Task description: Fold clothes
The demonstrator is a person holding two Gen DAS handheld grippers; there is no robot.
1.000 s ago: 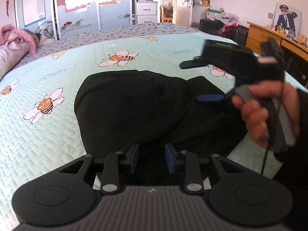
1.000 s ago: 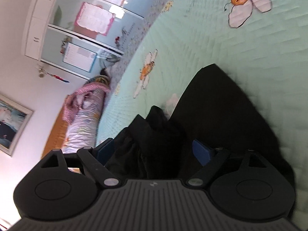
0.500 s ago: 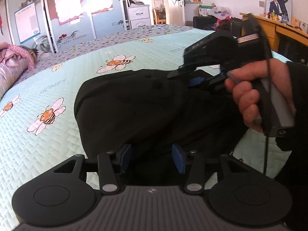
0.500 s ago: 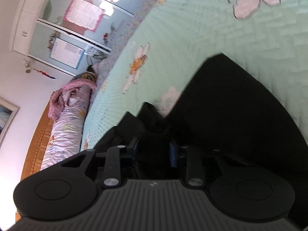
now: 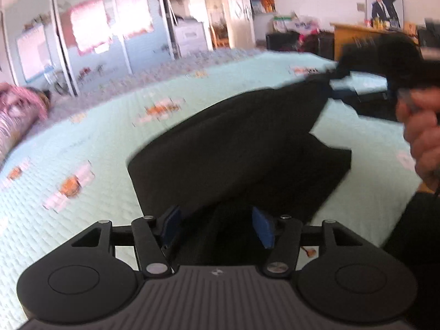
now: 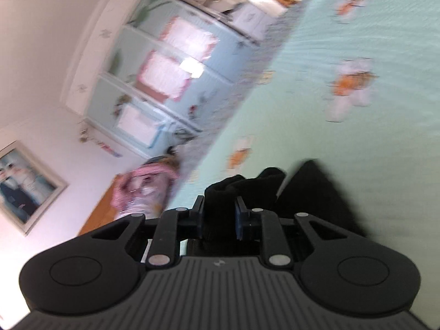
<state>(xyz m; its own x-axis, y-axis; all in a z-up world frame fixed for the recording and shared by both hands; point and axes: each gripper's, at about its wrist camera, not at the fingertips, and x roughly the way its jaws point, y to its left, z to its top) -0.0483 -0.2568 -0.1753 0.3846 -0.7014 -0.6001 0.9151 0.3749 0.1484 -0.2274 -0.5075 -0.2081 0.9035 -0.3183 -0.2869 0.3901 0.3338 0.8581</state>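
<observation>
A black garment (image 5: 233,148) lies on the mint-green bee-print bedspread (image 5: 82,143), its near edge running under the left gripper (image 5: 217,227); that gripper's jaws are opening, blue pads standing well apart with dark cloth between them but not pressed by either pad; to the right, the right gripper (image 6: 219,218) has a bunched fold of the same garment pinched between its pads, jaws narrow and closing on it, and in the left wrist view the cloth rises from the bed in a taut slope toward that gripper at the far right; a hand (image 5: 420,134) grips its handle at the right edge, partly blocking the wooden dresser (image 5: 354,38) behind; far across the bed stand pale blue wardrobe doors (image 5: 90,46) with pink panels; a pink rolled quilt (image 5: 13,118) lies at the far left; a framed portrait (image 5: 383,7) hangs on the far right wall; both views are motion-blurred, so finer detail of the cloth cannot be told.
</observation>
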